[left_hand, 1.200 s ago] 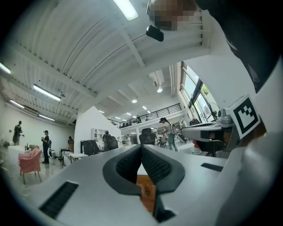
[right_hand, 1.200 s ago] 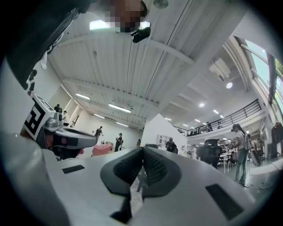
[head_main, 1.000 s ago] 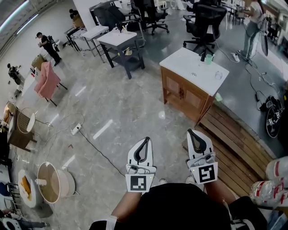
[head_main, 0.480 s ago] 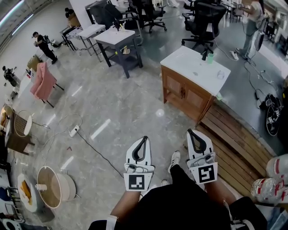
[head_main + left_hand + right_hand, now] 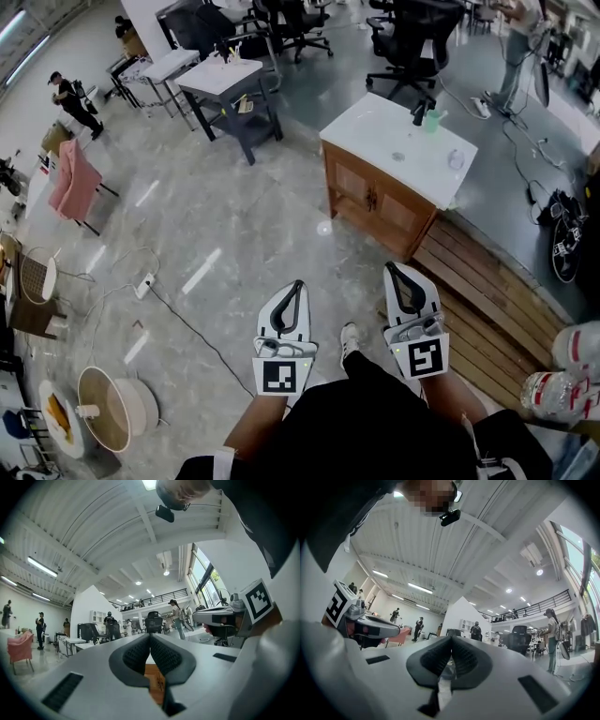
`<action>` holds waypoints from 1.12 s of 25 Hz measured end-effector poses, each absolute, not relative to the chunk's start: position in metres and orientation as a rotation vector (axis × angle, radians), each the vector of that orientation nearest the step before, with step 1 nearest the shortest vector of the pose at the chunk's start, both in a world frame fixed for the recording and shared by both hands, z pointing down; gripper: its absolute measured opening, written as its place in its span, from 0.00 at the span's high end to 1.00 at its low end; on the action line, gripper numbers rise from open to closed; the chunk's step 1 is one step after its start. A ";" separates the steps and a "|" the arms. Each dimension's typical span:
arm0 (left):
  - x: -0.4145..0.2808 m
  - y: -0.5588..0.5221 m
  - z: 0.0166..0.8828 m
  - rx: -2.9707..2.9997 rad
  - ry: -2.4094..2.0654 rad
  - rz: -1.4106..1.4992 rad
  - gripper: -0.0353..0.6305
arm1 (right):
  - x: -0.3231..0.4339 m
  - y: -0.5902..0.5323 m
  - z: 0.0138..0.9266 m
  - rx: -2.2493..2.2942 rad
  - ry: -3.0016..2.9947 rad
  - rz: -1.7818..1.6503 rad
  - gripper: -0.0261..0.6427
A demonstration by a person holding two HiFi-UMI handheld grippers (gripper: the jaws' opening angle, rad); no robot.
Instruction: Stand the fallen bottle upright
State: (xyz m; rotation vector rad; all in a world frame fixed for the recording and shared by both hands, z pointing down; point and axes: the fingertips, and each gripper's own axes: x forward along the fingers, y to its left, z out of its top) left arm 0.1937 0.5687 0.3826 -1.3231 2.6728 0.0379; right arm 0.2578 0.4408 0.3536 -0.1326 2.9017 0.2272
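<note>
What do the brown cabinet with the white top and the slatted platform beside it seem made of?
Brown cabinet: wood, probably varnished, going by its panelled doors. Its white top: smooth stone or ceramic, uncertain. Slatted platform: matte wooden planks with visible gaps.

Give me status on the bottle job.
Done: nothing visible. In hand: nothing; left gripper and right gripper are both shut and empty, held over the floor short of the white-topped cabinet. A small clear item on it may be the bottle; can't tell. Left: reach it, grasp, stand it upright.
</note>
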 end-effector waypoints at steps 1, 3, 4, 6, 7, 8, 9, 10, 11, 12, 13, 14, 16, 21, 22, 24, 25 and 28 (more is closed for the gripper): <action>0.184 0.558 0.383 -1.329 2.675 0.037 0.92 | 0.249 0.428 0.356 -0.147 2.905 0.222 0.94; 0.163 0.535 0.384 -1.342 2.671 0.024 0.92 | 0.232 0.401 0.360 -0.178 2.912 0.212 0.94; 0.153 0.523 0.384 -1.351 2.670 0.021 0.92 | 0.223 0.389 0.361 -0.191 2.914 0.207 0.94; 0.134 0.499 0.384 -1.373 2.671 -0.002 0.92 | 0.208 0.365 0.361 -0.209 2.915 0.196 0.94; 0.125 0.486 0.384 -1.386 2.673 -0.016 0.92 | 0.200 0.353 0.360 -0.218 2.916 0.192 0.94; 0.116 0.474 0.382 -1.398 2.670 -0.025 0.92 | 0.193 0.341 0.360 -0.226 2.917 0.189 0.94; 0.108 0.461 0.379 -1.410 2.662 -0.030 0.92 | 0.185 0.329 0.360 -0.233 2.918 0.188 0.94; 0.100 0.450 0.377 -1.421 2.655 -0.035 0.92 | 0.177 0.318 0.362 -0.237 2.921 0.192 0.94; 0.092 0.439 0.376 -1.430 2.651 -0.041 0.92 | 0.169 0.307 0.364 -0.239 2.923 0.201 0.94; 0.084 0.430 0.377 -1.436 2.651 -0.047 0.92 | 0.161 0.297 0.367 -0.240 2.922 0.208 0.94; 0.076 0.422 0.378 -1.440 2.652 -0.054 0.92 | 0.154 0.287 0.369 -0.243 2.920 0.208 0.94; 0.068 0.415 0.380 -1.445 2.654 -0.061 0.92 | 0.148 0.278 0.370 -0.249 2.917 0.203 0.94; 0.054 0.401 0.382 -1.458 2.658 -0.071 0.92 | 0.136 0.262 0.368 -0.267 2.911 0.182 0.94; 0.029 0.365 0.376 -1.501 2.610 -0.059 0.92 | 0.114 0.233 0.357 -0.300 2.884 0.185 0.94; 0.024 0.359 0.375 -1.513 2.601 -0.054 0.92 | 0.111 0.228 0.356 -0.310 2.880 0.185 0.94; 0.014 0.349 0.375 -1.540 2.587 -0.080 0.92 | 0.104 0.219 0.354 -0.336 2.873 0.181 0.94; 0.007 0.343 0.376 -1.553 2.578 -0.110 0.92 | 0.101 0.214 0.354 -0.349 2.870 0.180 0.94; -0.011 0.321 0.379 -1.598 2.548 -0.103 0.92 | 0.089 0.197 0.355 -0.384 2.868 0.181 0.94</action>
